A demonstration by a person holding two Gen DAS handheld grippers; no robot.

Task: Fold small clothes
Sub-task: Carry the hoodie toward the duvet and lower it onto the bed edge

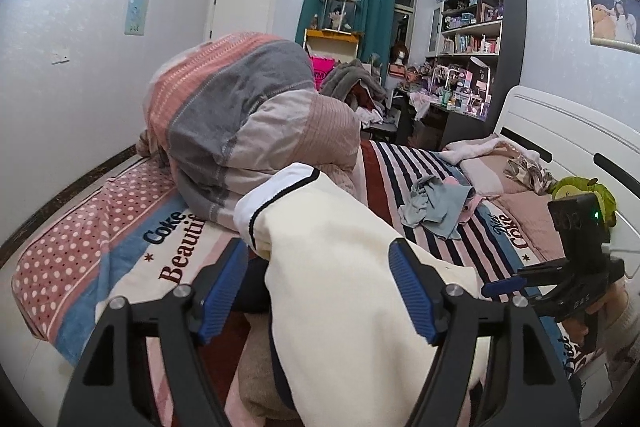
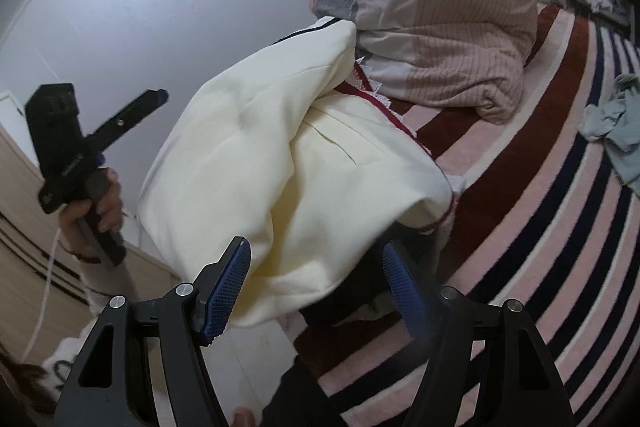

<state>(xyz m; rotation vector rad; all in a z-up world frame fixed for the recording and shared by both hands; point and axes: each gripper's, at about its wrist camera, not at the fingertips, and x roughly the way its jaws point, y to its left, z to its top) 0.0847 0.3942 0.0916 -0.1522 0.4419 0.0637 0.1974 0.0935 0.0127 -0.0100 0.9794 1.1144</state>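
Lying in a loose mound at the near edge of the bed, the cream garment (image 1: 340, 267) with its dark-trimmed white cuff sits just in front of the rolled quilt (image 1: 240, 115), which serves as the landmark. Both grippers are spread wide and neither is pinching cloth. The left gripper (image 1: 320, 291) has the cream fabric bulging up between its blue pads (image 1: 412, 291) without being squeezed, on the side of the garment away from the quilt. The right gripper (image 2: 316, 291) hovers over the garment's near hem, its jaws likewise apart, with a fold of cloth and a dark gap between them. This reads as the pause between grasps: the piece is bunched, not flat, so the fold looks barely begun. A crumpled grey-blue garment (image 1: 436, 207) waits to the right of the quilt on the striped bedspread (image 2: 560, 227), apart from the cream one, probably next in line.
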